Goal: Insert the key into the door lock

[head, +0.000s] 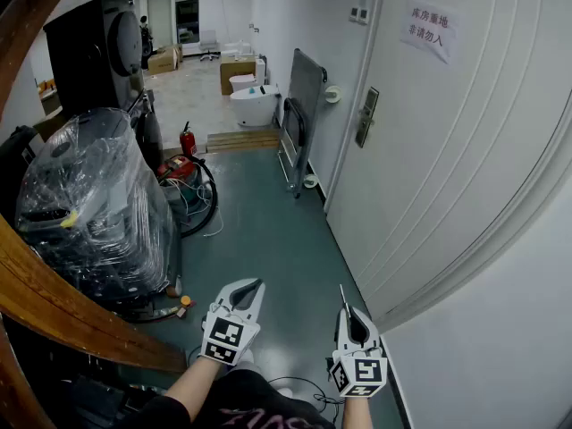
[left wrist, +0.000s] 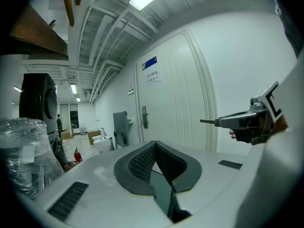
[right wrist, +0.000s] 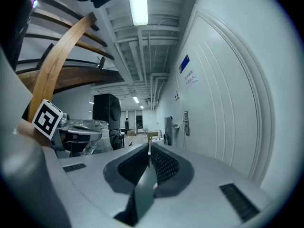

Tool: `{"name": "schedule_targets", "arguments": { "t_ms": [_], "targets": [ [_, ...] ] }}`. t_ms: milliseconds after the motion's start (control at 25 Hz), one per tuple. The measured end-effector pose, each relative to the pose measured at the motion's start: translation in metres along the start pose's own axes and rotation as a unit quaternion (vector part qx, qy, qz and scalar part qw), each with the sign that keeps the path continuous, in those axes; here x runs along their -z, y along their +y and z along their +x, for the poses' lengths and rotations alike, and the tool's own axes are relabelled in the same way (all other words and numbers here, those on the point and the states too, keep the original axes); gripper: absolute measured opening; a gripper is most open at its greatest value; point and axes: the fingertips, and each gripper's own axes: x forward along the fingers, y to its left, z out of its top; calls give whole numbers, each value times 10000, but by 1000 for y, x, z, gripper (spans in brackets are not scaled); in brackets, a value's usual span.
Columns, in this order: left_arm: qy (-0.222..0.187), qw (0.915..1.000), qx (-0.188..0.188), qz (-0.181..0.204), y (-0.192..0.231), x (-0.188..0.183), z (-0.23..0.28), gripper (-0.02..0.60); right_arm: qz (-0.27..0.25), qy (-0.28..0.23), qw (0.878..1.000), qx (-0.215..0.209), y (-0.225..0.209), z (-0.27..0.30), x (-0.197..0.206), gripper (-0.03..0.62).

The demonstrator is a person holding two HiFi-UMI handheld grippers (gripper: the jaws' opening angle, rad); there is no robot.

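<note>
The white door (head: 447, 159) fills the right of the head view, several steps ahead of me. Its metal lock plate with handle (head: 365, 116) is on the door's far edge. It also shows small in the left gripper view, lock plate (left wrist: 144, 117), and in the right gripper view, lock plate (right wrist: 185, 123). My right gripper (head: 347, 311) is low near the door, shut on a thin metal key (head: 342, 295) that points forward; the key (right wrist: 149, 148) sticks up between the jaws. My left gripper (head: 254, 285) hangs beside it, shut on nothing.
A plastic-wrapped machine (head: 89, 195) and a black cabinet (head: 94, 47) stand at the left. A red fire extinguisher (head: 188, 139) and cables lie ahead. A grey panel (head: 304, 96) leans on the wall past the door. A wooden beam (head: 54, 302) crosses the near left.
</note>
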Motion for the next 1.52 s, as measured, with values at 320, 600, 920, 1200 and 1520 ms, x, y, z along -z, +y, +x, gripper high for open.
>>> {"name": "schedule_targets", "arguments": {
  "t_ms": [320,600,920,1200,1520],
  "targets": [
    [146,9999,-6,-38,8,9,3,12,26,31,10000,41,1,10,2,80],
    [275,9996,51,-42,13,17,10,12,98,28,9999,23,2,19,3,80],
    [333,9994,77,-96,39,27,32,12,80,85,9999,-18,5,54,6,80],
    [303,9994,150,-82,88,33,67,12,111,97,9999,20,14,117,5,80],
    [370,9987,327,-84,147,35,92,12,229,119,9996,112,41,181,-3,80]
  ]
}}
